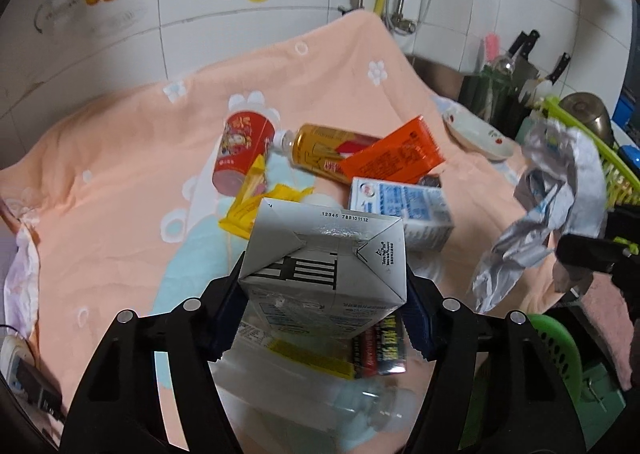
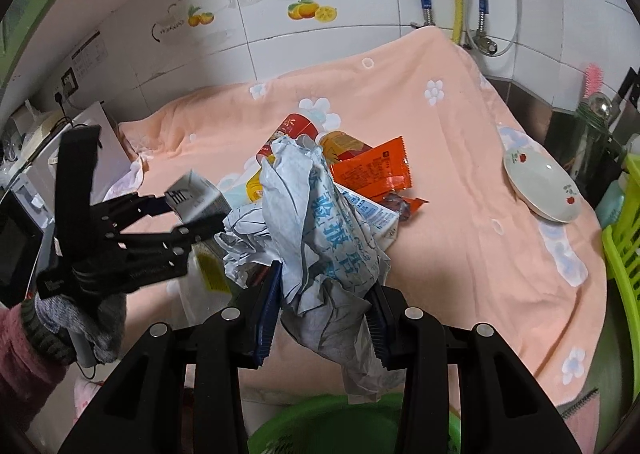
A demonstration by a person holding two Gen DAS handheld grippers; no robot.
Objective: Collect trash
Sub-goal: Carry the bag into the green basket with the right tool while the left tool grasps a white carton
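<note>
Right wrist view shows the right gripper (image 2: pixel 324 310) fingers clamped on loose crumpled paper (image 2: pixel 320 238) above the green bin (image 2: pixel 320 426), and the left gripper (image 1: pixel 320 310) fingers clamped on a white carton (image 1: pixel 324 254), so the floppy paper may slip and miss.

Peach cloth (image 1: pixel 120 158) under red cup (image 1: pixel 240 152), bottle (image 1: pixel 320 150), plate (image 2: pixel 540 184).

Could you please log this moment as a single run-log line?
left gripper: jaws shut on white carton | right gripper: jaws shut on crumpled newspaper | green basket below newspaper
</note>
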